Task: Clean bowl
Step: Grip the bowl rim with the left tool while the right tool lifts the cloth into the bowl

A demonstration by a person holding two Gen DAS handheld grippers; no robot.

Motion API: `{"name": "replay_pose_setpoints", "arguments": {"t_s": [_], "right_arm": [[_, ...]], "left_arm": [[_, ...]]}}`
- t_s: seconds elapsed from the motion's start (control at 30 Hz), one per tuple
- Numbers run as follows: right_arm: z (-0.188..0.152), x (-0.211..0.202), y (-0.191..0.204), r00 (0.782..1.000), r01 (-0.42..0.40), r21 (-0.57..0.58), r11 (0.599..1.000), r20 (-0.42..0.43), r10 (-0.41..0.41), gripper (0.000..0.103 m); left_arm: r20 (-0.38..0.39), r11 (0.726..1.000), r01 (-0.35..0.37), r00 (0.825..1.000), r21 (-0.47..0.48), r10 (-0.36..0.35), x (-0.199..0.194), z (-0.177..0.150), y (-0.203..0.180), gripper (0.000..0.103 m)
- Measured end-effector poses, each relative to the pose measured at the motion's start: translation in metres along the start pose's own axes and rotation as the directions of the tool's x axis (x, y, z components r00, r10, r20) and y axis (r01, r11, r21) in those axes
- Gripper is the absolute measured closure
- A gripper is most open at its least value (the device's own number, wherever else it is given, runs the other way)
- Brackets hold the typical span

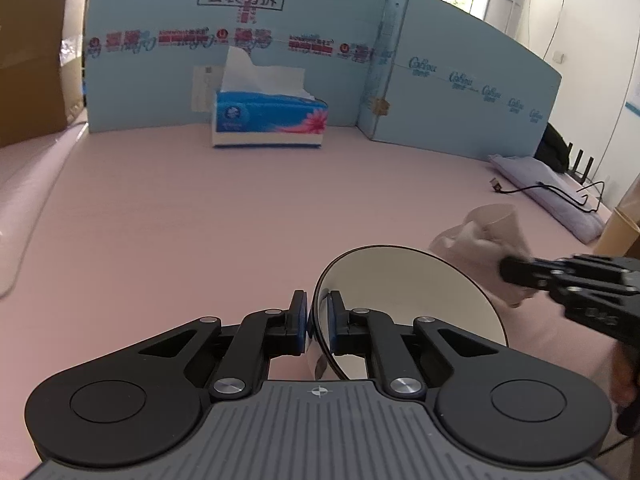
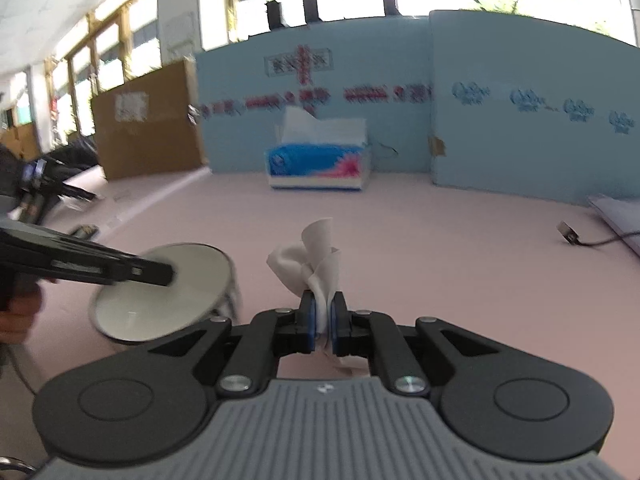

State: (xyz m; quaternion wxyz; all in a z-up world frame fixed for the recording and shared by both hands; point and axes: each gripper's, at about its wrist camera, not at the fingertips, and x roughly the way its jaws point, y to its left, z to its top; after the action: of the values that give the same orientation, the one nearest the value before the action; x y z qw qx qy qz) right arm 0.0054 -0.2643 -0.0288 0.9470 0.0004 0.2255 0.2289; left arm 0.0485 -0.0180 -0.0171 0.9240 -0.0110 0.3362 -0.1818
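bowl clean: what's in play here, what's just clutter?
In play:
- white round bowl, rim clamped by left gripper
- crumpled white tissue, clamped by right gripper
- blue tissue box

Clutter:
- brown cardboard box
- black cable
- folded lilac cloth

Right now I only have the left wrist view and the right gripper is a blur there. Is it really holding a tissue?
Observer: Yes, the right gripper is shut on a crumpled white tissue, its ends sticking up above the fingertips.
Operator: Is the tissue on the bowl?
Observer: No, it is off to the right of the bowl, not touching it.
Operator: Does my left gripper reach inside the bowl?
Observer: One finger of the left gripper lies over the white inside.
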Motion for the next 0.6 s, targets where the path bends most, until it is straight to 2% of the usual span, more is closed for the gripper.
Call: {"name": "replay_pose_setpoints", "arguments": {"t_s": [0.17,0.27,0.37,0.6], "right_arm": [[0.013,-0.007,0.015,0.996,-0.088,-0.037,0.995,0.014,0.089,0.095],[0.016,-0.005,0.032,0.988,-0.154,-0.082,0.985,-0.017,0.153,0.095],[0.014,0.009,0.046,0.984,-0.169,-0.12,0.978,-0.084,0.159,0.095],[0.014,0.032,0.054,0.971,-0.158,-0.115,0.981,-0.196,0.134,0.095]], "left_arm": [[0.023,0.998,-0.012,1.0,0.057,0.011,-0.005,0.002,-0.01,0.089],[0.045,0.996,-0.024,0.999,0.084,0.02,-0.009,0.0,-0.018,0.089],[0.061,0.993,-0.045,0.997,0.108,0.038,-0.012,-0.003,-0.025,0.089],[0.088,0.991,-0.04,0.996,0.124,0.029,-0.018,-0.005,-0.031,0.087]]}}
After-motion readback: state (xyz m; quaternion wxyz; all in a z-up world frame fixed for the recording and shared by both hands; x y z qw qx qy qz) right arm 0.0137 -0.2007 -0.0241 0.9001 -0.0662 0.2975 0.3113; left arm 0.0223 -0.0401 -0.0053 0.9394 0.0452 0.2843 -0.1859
